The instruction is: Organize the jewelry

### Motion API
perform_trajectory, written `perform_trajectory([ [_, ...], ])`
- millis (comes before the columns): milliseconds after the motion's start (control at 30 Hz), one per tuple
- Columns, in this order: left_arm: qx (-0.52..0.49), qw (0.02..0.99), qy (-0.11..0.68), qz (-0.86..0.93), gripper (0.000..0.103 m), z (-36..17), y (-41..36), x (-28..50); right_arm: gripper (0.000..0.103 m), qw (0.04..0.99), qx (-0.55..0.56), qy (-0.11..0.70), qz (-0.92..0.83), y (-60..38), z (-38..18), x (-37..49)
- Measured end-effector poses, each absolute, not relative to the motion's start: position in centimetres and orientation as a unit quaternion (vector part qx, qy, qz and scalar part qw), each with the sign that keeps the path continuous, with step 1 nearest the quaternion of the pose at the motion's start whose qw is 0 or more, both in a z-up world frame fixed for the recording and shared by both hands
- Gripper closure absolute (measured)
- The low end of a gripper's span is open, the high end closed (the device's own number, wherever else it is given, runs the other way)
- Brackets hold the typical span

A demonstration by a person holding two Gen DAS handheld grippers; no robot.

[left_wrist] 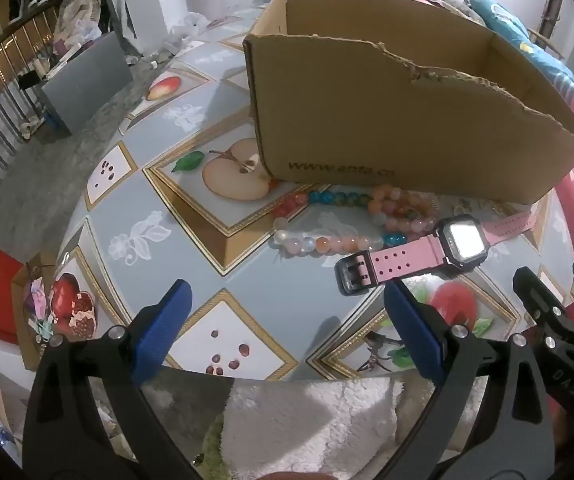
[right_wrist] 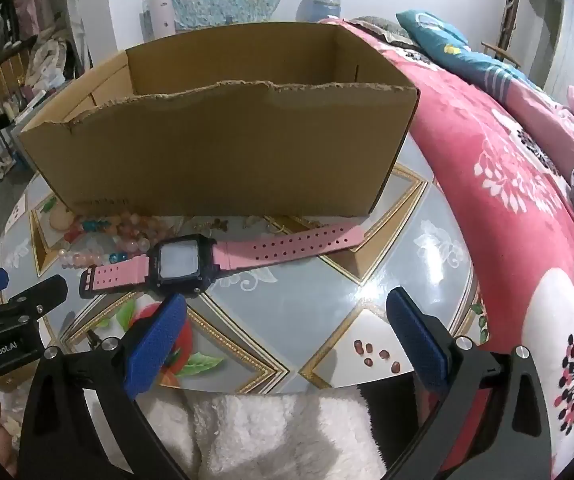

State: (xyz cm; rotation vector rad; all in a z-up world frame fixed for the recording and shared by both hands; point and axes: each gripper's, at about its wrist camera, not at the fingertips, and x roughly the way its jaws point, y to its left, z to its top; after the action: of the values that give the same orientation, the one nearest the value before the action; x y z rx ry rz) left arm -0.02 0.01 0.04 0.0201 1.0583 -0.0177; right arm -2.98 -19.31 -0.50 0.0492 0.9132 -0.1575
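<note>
We see the bed (right_wrist: 499,184) first, its pink floral cover running off the right edge of the right wrist view, so its far end is cut off. Beside it stands the desk (left_wrist: 307,296), covered in a fruit-patterned cloth whose near edge is hidden behind our tools. On the desk sits the cardboard box (left_wrist: 387,120), open at the top with a torn front rim; the front wall blocks its floor from both views, so we cannot tell what lies inside. Dark print low on that wall reads "www.anta.c", the last letters blurred.

Our left tool (left_wrist: 287,320) hangs over the near desk edge with its blue pads (left_wrist: 163,328) spread wide, gripping nothing. Our right tool (right_wrist: 283,332) is likewise wide open and empty; a body at the left edge of its view carries the words "GenRobot.AI".

The pink watch (right_wrist: 191,260) lies flat on the desk just in front of the box, its black case face up, the screen washed out by glare and unreadable. The bead bracelets (left_wrist: 351,216) lie in a loose heap between the watch and the box, touching the box's base; how many strands there are is hard to make out
</note>
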Motion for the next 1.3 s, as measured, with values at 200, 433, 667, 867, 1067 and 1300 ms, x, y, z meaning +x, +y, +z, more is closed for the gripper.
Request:
perform_trajectory([
  [200,0.013,0.863,0.505,-0.007,0.01,-0.2,-0.9,-0.1,0.005,0.89,0.031,0.449,-0.075,-19.8,-0.9,-2.4],
  [433,0.011,0.862,0.508,-0.006,0.01,-0.1,-0.6,0.1,0.005,0.894,0.02,0.44,-0.078,-20.3,-0.4,-1.8],
  [667,0.007,0.861,0.508,-0.011,0.01,-0.2,0.1,0.2,0.005,0.901,0.006,0.428,-0.077,-19.0,0.5,-2.9],
  [867,0.006,0.861,0.508,-0.012,0.01,-0.2,0.1,0.2,0.005,0.902,0.003,0.426,-0.077,-19.1,0.7,-3.0],
  [1067,0.006,0.861,0.508,-0.012,0.01,-0.2,0.1,0.2,0.005,0.902,0.0,0.424,-0.079,-18.9,0.8,-3.0],
  [1300,0.006,0.861,0.508,-0.012,0.01,-0.2,0.1,0.2,0.005,0.902,-0.001,0.424,-0.079,-18.8,0.9,-3.1],
])
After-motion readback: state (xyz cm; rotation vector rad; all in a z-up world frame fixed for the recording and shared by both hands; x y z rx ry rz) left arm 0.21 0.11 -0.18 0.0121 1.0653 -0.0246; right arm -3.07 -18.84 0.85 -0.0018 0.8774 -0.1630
